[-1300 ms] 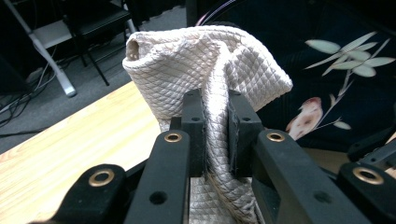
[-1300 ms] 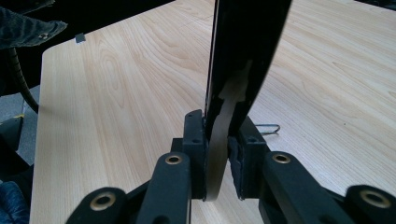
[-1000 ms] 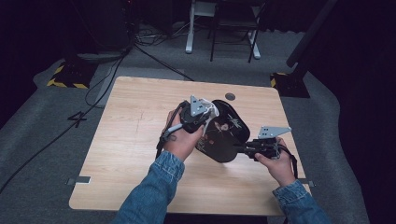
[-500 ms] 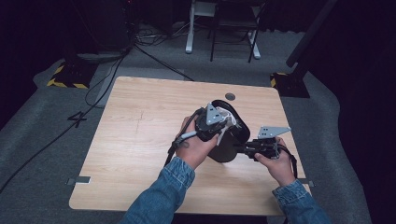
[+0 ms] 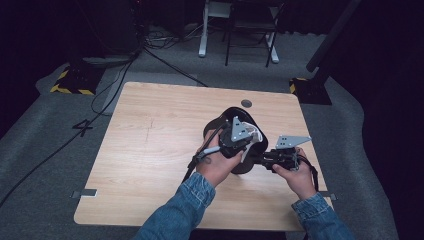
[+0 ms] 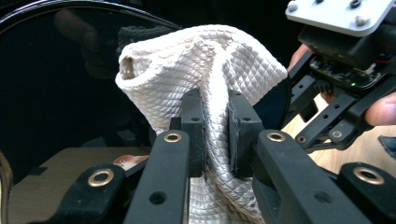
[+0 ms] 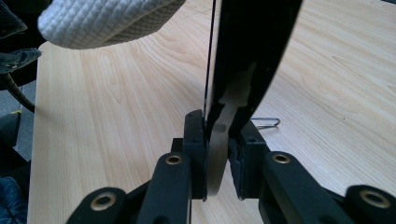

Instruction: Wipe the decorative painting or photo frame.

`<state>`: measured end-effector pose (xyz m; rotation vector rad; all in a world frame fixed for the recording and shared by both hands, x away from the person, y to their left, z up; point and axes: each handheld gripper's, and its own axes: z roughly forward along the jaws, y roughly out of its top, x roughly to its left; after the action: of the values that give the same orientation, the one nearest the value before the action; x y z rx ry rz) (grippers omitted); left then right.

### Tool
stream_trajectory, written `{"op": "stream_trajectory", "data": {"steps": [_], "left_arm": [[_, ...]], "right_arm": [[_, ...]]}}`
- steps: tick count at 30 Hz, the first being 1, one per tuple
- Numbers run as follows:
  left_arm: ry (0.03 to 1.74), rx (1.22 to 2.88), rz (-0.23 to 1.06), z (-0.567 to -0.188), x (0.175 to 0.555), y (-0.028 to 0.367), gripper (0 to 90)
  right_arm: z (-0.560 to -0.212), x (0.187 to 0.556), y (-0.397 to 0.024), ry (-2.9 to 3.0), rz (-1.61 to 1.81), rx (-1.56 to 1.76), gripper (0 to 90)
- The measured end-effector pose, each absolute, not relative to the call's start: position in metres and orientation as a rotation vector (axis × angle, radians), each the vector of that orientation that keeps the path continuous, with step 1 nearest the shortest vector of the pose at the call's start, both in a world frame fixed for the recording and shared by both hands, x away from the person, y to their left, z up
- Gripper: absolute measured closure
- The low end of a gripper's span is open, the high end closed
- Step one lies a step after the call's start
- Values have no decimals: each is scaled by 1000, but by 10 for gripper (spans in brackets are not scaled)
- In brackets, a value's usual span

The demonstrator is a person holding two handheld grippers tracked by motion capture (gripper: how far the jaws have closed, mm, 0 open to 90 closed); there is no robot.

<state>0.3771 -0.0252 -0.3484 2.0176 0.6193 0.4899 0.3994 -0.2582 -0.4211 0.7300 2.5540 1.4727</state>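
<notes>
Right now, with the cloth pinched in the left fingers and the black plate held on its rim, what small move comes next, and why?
Probably sweep the cloth across the black plate's glossy face. The left gripper is shut on the cloth right at that face, and the right gripper clamps the plate's rim, steadying it on edge above the table.

Looks like a lab or recording studio setup, not anybody's home. A lone wooden table (image 5: pixel 150 150) sits on grey carpet (image 5: pixel 45 150) with black drapes behind, loose cables (image 5: pixel 115 75) across the floor, and yellow-black hazard tape (image 5: pixel 70 82) on what's probably a stand base, though it's dark there.
</notes>
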Motion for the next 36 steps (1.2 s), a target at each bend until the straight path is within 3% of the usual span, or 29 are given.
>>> {"op": "stream_trajectory", "data": {"steps": [36], "left_arm": [[862,1998,587,-365,411,41,797]], "right_arm": [[-421,398,-258,2537,1486,715,782]]}}
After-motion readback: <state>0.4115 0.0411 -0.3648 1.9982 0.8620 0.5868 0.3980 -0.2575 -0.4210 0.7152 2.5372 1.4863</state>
